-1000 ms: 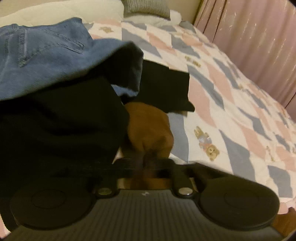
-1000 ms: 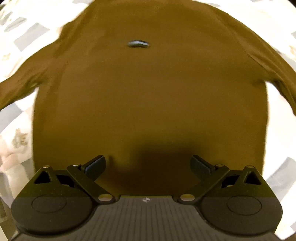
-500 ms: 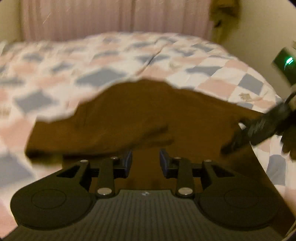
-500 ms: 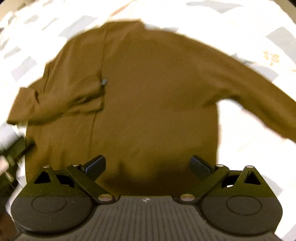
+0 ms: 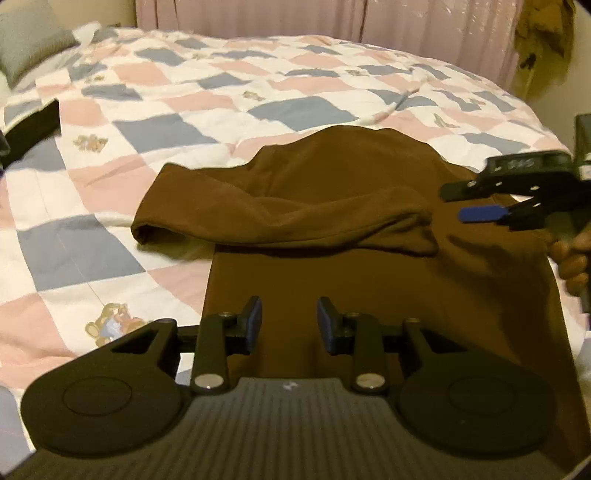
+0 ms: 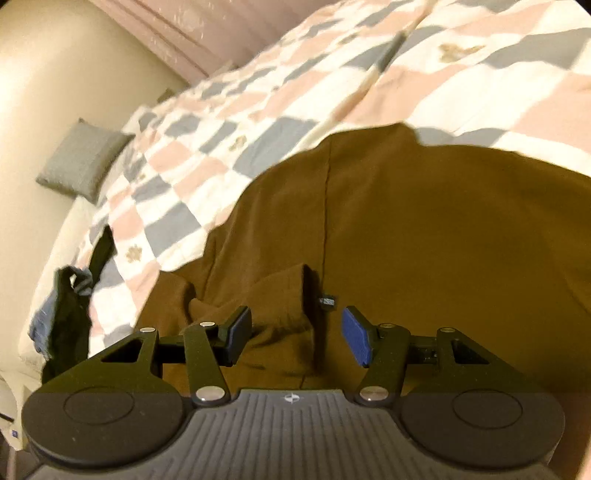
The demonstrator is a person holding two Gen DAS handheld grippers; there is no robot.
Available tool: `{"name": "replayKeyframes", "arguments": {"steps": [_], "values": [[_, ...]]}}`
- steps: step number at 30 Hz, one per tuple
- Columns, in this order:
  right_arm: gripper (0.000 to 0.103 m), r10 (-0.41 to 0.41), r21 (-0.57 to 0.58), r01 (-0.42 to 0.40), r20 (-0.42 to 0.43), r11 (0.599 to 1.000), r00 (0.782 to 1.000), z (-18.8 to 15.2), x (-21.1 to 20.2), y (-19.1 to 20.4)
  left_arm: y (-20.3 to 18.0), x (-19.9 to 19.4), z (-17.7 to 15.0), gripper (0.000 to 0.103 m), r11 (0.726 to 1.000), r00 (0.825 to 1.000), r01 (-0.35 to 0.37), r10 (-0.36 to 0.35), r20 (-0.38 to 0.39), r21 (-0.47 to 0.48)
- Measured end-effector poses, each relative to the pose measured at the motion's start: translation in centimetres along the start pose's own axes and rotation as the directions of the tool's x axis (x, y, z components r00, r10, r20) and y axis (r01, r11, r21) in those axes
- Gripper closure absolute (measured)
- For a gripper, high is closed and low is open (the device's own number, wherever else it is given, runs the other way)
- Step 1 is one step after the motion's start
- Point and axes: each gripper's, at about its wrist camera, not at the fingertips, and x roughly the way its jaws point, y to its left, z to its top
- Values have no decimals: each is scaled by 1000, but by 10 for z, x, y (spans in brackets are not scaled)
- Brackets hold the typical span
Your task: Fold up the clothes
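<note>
A: What's nearest in the left wrist view?

B: The left gripper (image 5: 289,325), released, blue pads apart with nothing between them, poised over the near end of the brown sweater (image 5: 369,266).

A: And the sweater itself?

B: It lies flat on the patchwork quilt (image 5: 177,122), one sleeve (image 5: 280,218) folded across its body. At the sweater's right edge the right gripper (image 5: 476,203) reaches in, held by a hand (image 5: 572,258).

A: Is the right gripper grasping cloth?

B: No. In its own view the right gripper (image 6: 295,334) is released too, fingers spread above the sleeve's cuff (image 6: 284,295), with a small dark tag (image 6: 328,301) on the sweater just beyond them.

A: Farther off?

B: Left of the sweater, at the quilt's edge, a heap of dark clothes and denim (image 6: 62,314). Beyond it a grey cushion (image 6: 83,162), then pink curtains (image 5: 369,18) behind the bed.
</note>
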Motion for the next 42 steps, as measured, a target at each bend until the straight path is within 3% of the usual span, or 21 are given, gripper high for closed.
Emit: {"name": "replayKeyframes", "arguments": {"steps": [2, 3, 4, 6, 9, 11, 12, 13, 15, 18, 22, 25, 28, 30, 31, 32, 34, 37, 42], "values": [[44, 15, 43, -15, -4, 999, 1000, 3, 15, -5, 6, 5, 3, 74, 1000, 1000, -1, 1, -9, -3], [57, 46, 69, -46, 0, 997, 999, 3, 21, -7, 9, 7, 4, 74, 1000, 1000, 0, 0, -12, -4], [100, 65, 80, -65, 5, 995, 998, 3, 19, -2, 13, 8, 6, 74, 1000, 1000, 3, -3, -18, -4], [98, 94, 51, -97, 43, 994, 995, 2, 2, 14, 20, 6, 10, 74, 1000, 1000, 5, -5, -19, 7], [98, 161, -105, -150, 101, 983, 982, -13, -48, 49, 33, 1, 12, 74, 1000, 1000, 19, -19, -16, 18], [98, 68, -131, -61, 54, 989, 996, -35, -60, 55, 42, 3, 12, 74, 1000, 999, 22, -21, -31, 20], [95, -28, -123, 29, 12, 992, 1000, -49, -57, 50, 45, 6, 11, 74, 1000, 999, 20, -19, -42, 20], [83, -127, -100, 122, -39, 987, 991, -63, -50, 41, 47, 8, 11, 74, 1000, 999, 17, -16, -51, 20], [80, -223, -16, 223, -107, 975, 969, -79, -41, 22, 50, 13, 12, 74, 1000, 998, 18, -17, -66, 21], [57, -180, 94, 184, -50, 978, 982, -86, -50, 15, 50, 13, 14, 73, 998, 997, 46, -43, -58, 41], [56, -156, 97, 155, 5, 983, 988, -72, -48, 18, 49, 19, 12, 73, 997, 996, 62, -58, -75, 54], [56, -143, 183, 144, -18, 973, 990, -61, -32, 2, 48, 21, 13, 73, 996, 995, 70, -67, -75, 46], [55, -78, 309, 91, -53, 947, 996, -58, -13, -21, 48, 23, 12, 72, 997, 995, 71, -68, -78, 39], [58, -31, 327, 44, -46, 944, 998, -56, -3, -22, 48, 24, 11, 72, 997, 995, 67, -64, -80, 28], [66, -25, 326, 40, -49, 945, 998, -54, 2, -22, 49, 24, 11, 72, 998, 995, 65, -63, -82, 21], [82, -23, 326, 40, -55, 944, 998, -53, 6, -21, 50, 25, 10, 72, 998, 994, 63, -62, -85, 13], [94, -14, 327, 32, -58, 945, 998, -51, 10, -23, 51, 25, 9, 72, 998, 994, 56, -56, -90, -4], [98, -26, 274, 32, -26, 961, 999, -44, 2, -14, 52, 24, 12, 72, 999, 996, 43, -44, -81, -18], [98, -95, 20, 93, 127, 995, 987, 7, -58, 12, 54, 18, 24, 72, 999, 998, 25, -27, -49, -39]]}}
